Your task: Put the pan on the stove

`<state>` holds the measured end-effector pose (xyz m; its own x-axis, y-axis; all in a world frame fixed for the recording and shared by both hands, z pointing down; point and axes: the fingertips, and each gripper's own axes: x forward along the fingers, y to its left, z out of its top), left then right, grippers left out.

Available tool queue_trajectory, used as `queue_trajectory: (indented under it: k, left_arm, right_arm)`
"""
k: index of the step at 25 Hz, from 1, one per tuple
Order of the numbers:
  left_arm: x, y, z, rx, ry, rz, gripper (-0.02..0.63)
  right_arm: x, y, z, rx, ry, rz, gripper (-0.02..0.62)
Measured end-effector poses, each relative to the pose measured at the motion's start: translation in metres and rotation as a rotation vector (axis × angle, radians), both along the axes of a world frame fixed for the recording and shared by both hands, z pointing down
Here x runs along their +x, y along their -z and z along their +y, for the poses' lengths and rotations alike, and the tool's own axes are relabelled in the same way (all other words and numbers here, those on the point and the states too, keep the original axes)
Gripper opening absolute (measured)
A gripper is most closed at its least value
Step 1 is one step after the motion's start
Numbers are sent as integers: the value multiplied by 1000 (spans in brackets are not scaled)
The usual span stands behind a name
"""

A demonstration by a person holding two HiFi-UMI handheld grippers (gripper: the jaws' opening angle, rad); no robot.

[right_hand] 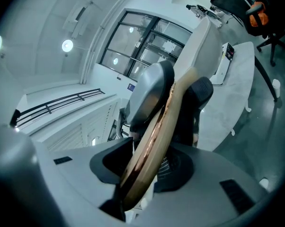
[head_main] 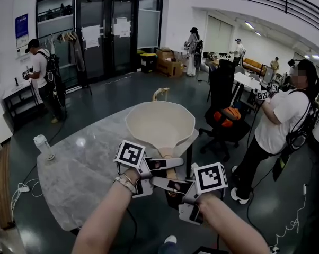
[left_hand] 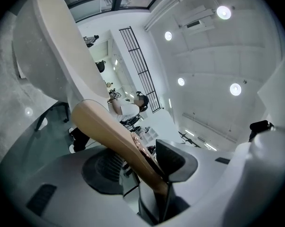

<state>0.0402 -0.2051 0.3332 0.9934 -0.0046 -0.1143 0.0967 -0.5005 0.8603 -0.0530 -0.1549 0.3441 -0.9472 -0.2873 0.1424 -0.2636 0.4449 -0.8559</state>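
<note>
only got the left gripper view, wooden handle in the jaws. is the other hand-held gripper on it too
Observer: Yes. The right hand-held gripper is clamped on the same wooden handle, nearer its free end than the left hand-held gripper.
Operator: where's the pan sitting
Observer: In the head view the pan is over the right end of the marble table, its open side tipped toward the camera.
Operator: any stove nearby
Observer: No view shows one. The only other thing on the table is a small white object at its left end.
</note>
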Motion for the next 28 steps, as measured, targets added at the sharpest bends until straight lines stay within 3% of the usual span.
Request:
queue_trajectory:
  k: [15,28]
  left_arm:
    - [46,-8,-92,16,81,-20,213]
    - [34,-20,-136,17,116,-38,216]
  right_arm:
    - [52,-8,-85,13,78,-11,133]
    - [42,-18,-127,6,110,-21,133]
